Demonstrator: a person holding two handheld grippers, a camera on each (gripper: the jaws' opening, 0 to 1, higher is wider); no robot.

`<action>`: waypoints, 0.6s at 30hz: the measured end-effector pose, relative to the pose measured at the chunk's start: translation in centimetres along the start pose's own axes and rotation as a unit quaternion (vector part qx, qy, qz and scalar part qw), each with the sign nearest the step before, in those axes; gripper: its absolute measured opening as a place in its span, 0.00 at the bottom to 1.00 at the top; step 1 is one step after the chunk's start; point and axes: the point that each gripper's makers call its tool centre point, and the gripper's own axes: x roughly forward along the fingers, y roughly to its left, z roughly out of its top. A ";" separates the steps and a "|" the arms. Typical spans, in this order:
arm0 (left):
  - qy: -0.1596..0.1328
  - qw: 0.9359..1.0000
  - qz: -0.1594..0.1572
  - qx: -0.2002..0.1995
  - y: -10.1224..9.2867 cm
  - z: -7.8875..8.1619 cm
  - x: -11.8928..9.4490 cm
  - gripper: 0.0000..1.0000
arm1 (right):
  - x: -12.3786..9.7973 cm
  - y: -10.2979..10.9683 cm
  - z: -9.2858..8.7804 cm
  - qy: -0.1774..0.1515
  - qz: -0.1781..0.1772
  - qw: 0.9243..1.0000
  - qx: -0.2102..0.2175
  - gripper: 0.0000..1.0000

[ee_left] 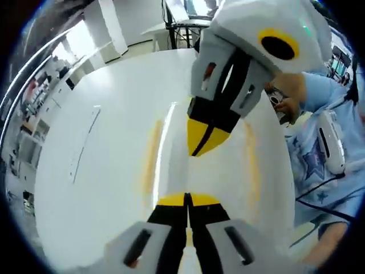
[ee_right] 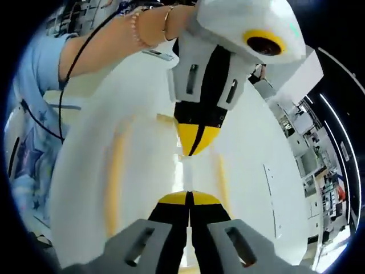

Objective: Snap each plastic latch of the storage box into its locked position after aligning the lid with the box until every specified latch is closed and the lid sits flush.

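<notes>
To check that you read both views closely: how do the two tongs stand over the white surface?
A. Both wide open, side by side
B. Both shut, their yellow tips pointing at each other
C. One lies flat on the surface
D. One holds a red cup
B: in the left gripper view the left tongs and right tongs are shut, tips facing, over the white surface.
</notes>
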 end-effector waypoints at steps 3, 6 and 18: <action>-0.048 0.998 0.014 -0.023 0.5 -0.4 -2.0 0.00 | 0.0 0.1 0.0 0.002 -0.005 1.000 -0.008 0.00; -0.074 0.996 0.015 -0.051 0.8 -2.3 -3.6 0.00 | -0.1 0.4 0.5 -0.006 0.006 1.000 -0.008 0.00; -0.119 0.988 -0.001 -0.093 -0.4 -5.4 -2.2 0.00 | 0.0 0.6 1.1 -0.004 0.002 1.000 -0.013 0.00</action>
